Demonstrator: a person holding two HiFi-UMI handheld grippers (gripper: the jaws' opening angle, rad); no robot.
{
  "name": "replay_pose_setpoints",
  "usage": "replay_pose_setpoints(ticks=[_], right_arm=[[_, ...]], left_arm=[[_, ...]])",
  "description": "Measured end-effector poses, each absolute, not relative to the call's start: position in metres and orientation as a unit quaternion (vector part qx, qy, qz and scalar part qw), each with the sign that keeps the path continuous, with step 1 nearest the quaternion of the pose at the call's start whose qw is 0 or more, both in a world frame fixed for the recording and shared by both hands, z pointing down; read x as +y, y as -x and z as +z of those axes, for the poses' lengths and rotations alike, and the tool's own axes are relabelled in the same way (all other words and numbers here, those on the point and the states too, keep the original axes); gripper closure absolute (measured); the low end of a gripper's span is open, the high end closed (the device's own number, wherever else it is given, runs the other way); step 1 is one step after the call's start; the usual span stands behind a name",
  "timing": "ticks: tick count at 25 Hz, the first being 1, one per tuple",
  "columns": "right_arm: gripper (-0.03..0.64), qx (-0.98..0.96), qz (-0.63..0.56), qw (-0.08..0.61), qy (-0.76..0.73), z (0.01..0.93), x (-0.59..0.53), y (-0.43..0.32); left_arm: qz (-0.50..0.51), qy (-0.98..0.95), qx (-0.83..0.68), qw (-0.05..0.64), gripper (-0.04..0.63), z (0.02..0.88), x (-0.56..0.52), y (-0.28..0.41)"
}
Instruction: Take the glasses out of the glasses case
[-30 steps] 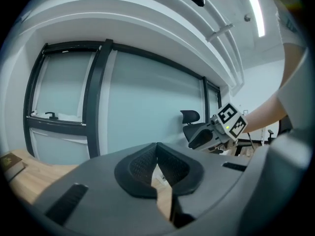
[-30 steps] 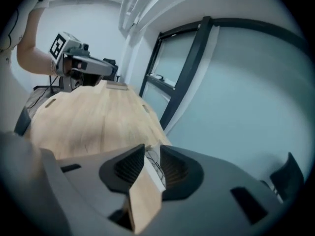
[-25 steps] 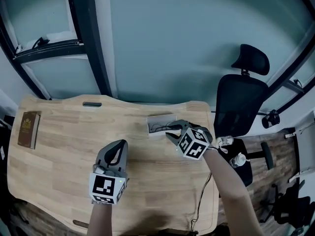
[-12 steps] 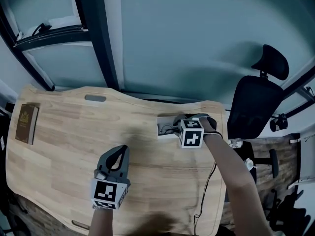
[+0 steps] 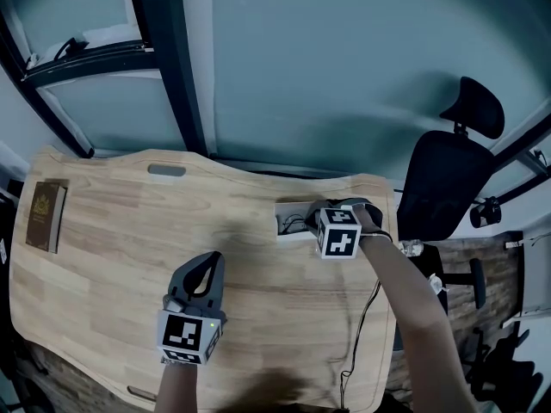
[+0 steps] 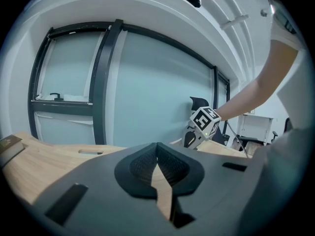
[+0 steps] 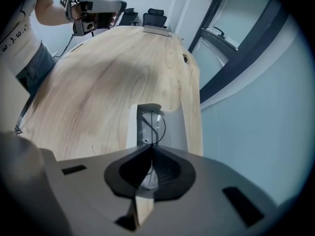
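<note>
Two grippers over the desk: the left gripper sits mid-desk, the right gripper at the case. Left gripper view: jaws clenched, empty. Right gripper view: jaws pinch the glasses, which lie in the case.

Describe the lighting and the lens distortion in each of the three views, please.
Head view: dim, bluish, window frames bowed, soft shadow on the desk. Left gripper view: fisheye with black corners, its fingers filling the bottom. Right gripper view: same fisheye, desk edge curved, glasses fairly sharp.
</note>
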State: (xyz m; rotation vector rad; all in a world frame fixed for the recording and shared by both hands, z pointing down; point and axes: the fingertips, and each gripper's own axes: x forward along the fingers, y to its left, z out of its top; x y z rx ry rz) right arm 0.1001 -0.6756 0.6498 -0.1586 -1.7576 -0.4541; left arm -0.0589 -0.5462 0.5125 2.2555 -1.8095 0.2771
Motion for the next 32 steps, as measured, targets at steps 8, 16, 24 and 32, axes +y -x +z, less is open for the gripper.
replay_pose_setpoints(ticks=[8, 16, 24, 32], right_arm=[[0.601, -0.772, -0.219, 0.596, 0.02, 0.602, -0.666, -0.103], [0.601, -0.786, -0.235, 0.57, -0.044, 0.549, -0.632, -0.106], [0.601, -0.809, -0.234, 0.511, -0.175, 0.477, -0.564, -0.119], [0.601, -0.833, -0.202, 0.372, -0.355, 0.394, -0.47, -0.119]], left_arm=[[0.08, -0.779, -0.615, 0.092, 0.58, 0.476, -0.531, 0.053], [0.064, -0.787, -0.611, 0.06, 0.58, 0.436, -0.501, 0.051], [0.043, -0.81, -0.585, 0.014, 0.578, 0.392, -0.455, 0.045], [0.013, -0.83, -0.557, -0.012, 0.578, 0.36, -0.4, 0.046]])
